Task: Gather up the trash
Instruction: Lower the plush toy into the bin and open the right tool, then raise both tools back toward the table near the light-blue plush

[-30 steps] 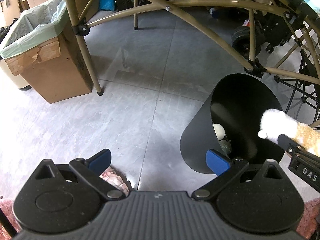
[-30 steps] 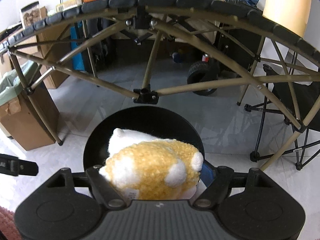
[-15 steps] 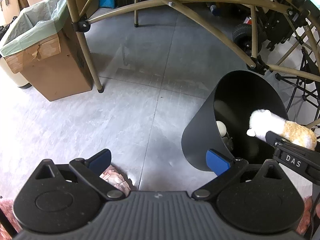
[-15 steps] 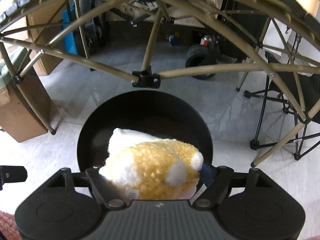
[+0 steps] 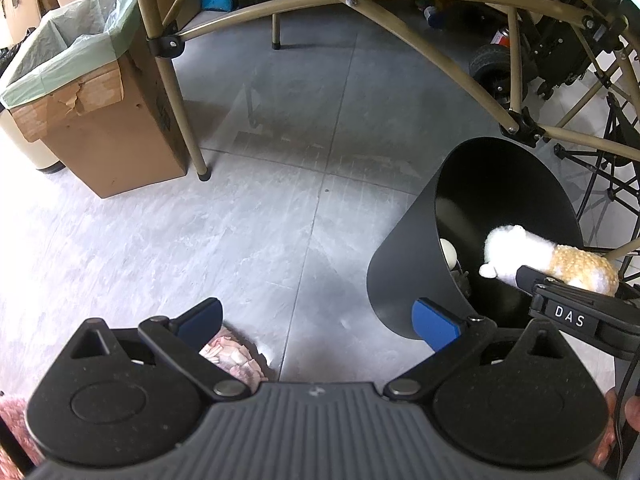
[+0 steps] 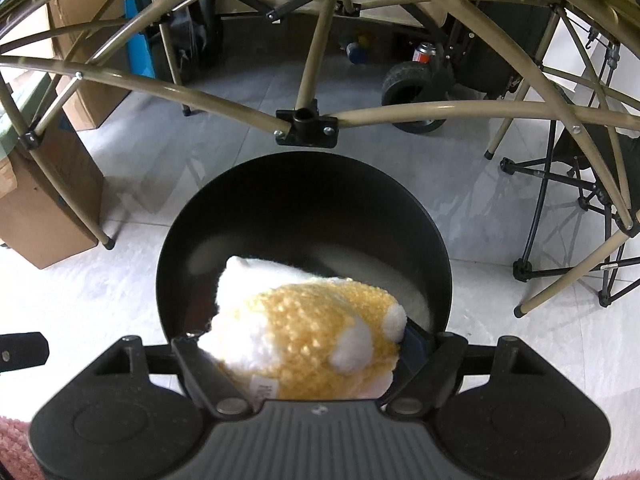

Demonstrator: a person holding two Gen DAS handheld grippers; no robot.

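Observation:
A yellow and white plush toy (image 6: 308,324) sits between the fingers of my right gripper (image 6: 304,332), which is shut on it. The toy hangs over the mouth of a round black bin (image 6: 400,208) on the grey tile floor. In the left wrist view the same plush toy (image 5: 536,258) pokes over the far side of the black bin (image 5: 404,272), carried by the right gripper (image 5: 572,312). A pale round object (image 5: 449,254) lies inside the bin. My left gripper (image 5: 316,320) stands open over the floor, left of the bin, holding nothing.
A cardboard box (image 5: 100,132) lined with a green bag stands at the left. Tan folding table legs (image 5: 180,92) arch over the floor. A pink rug edge (image 5: 232,360) lies under the left gripper. A black folding chair frame (image 6: 568,216) and a wheeled cart (image 6: 412,80) stand behind.
My right gripper has carried the plush toy forward and down, further over the bin's mouth. The left gripper has stayed where it was.

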